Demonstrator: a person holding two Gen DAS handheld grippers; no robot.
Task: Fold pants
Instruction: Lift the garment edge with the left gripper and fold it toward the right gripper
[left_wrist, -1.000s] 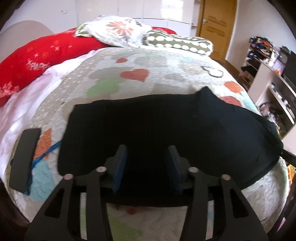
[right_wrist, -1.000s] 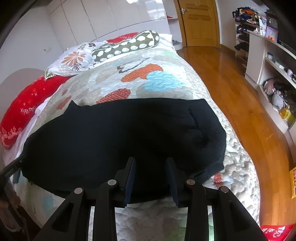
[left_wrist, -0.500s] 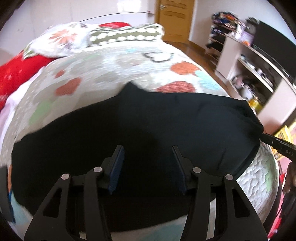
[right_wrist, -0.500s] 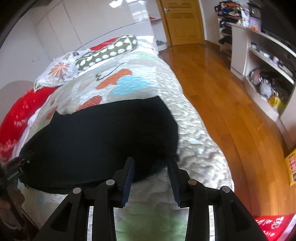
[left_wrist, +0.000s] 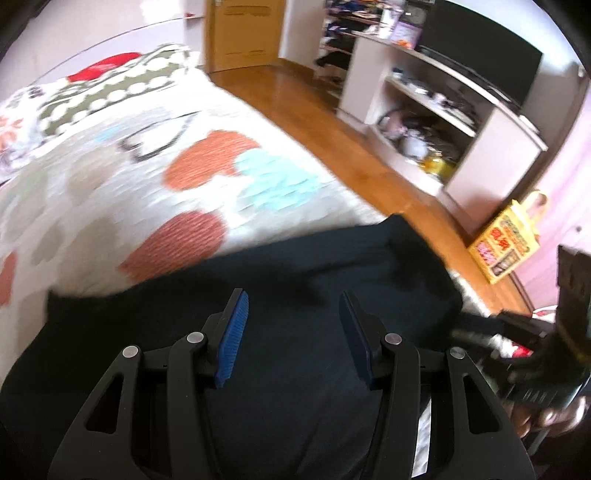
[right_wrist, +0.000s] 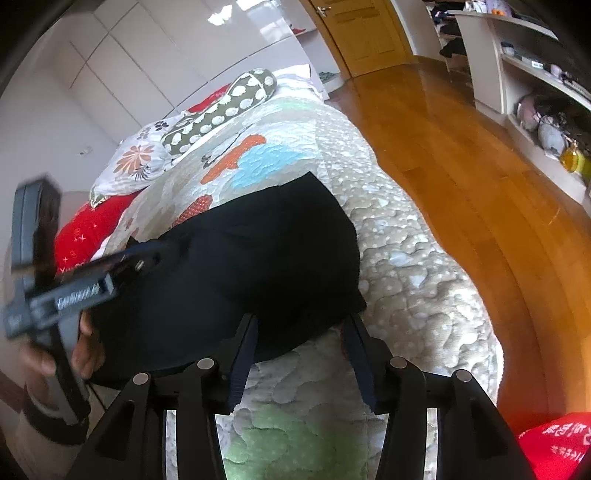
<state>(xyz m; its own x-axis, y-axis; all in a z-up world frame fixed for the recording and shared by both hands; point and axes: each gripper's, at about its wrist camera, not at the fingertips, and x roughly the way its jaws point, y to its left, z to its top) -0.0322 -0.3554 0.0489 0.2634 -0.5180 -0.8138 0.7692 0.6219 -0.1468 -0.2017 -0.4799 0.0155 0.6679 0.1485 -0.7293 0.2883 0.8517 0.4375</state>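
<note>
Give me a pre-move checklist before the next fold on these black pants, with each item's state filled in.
1. Pants lie wholly on the quilt, none hanging over the edge: ok.
2. Right gripper free of fabric: ok; jaws opening, pants' near corner lies between the fingers, pads not pressing.
3. Left gripper empty: ok, jaws apart above the pants.
4. Fabric lies flat, no bunching: cannot tell, black cloth hides creases.
5. Grippers clear of each other: ok, apart over opposite ends.

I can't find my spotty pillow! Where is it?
In the right wrist view, the spotted pillow lies at the bed's far end, upper left, beside the flowered pillow, beyond the black pants.
</note>
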